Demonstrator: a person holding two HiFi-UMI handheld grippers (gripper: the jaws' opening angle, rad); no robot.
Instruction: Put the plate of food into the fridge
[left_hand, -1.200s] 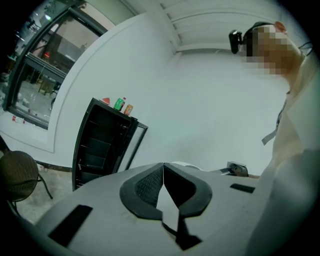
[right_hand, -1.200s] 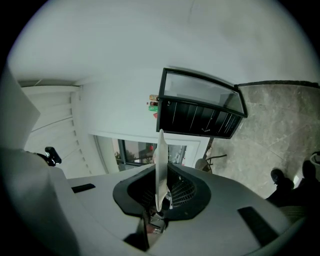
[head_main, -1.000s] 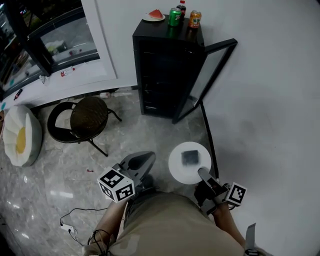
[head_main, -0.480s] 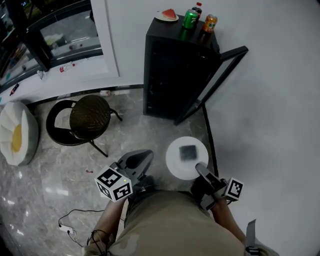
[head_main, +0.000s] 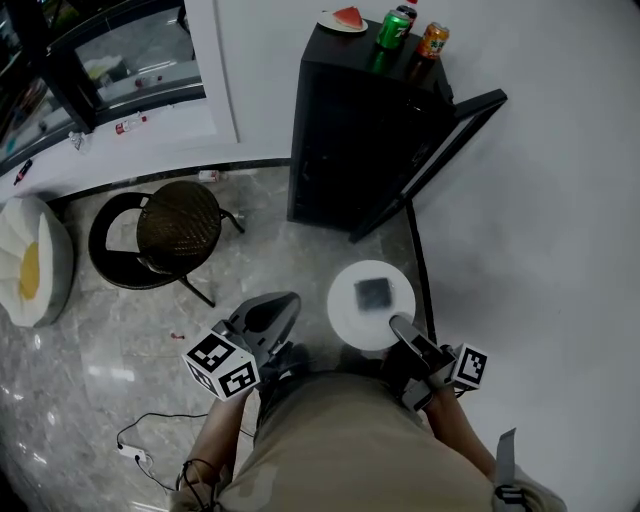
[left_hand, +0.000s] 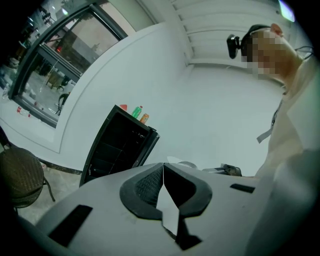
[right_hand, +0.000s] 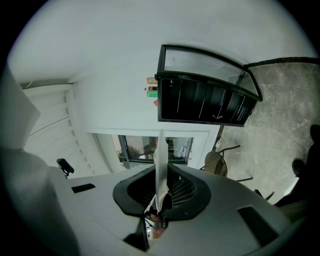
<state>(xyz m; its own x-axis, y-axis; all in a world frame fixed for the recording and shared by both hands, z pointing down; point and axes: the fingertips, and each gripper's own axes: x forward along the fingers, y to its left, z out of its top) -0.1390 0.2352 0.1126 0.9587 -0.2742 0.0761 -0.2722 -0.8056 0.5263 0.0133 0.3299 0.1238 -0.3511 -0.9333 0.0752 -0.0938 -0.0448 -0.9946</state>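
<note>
While the black glass-doored fridge (head_main: 355, 140) stands open, the round white plate (head_main: 350, 318) hangs above the floor just before it, bearing one dark grey square of food (head_main: 373, 293). The right gripper (head_main: 398, 323) clamps the plate's rim, and the left gripper (head_main: 290, 300) is closed and empty.

Your right tongs (head_main: 401, 327) pinch the near rim of a round white plate (head_main: 350, 318), held level, dark square food (head_main: 373, 293) on top. The black fridge (head_main: 360, 130) stands ahead, door (head_main: 440, 160) open.
</note>
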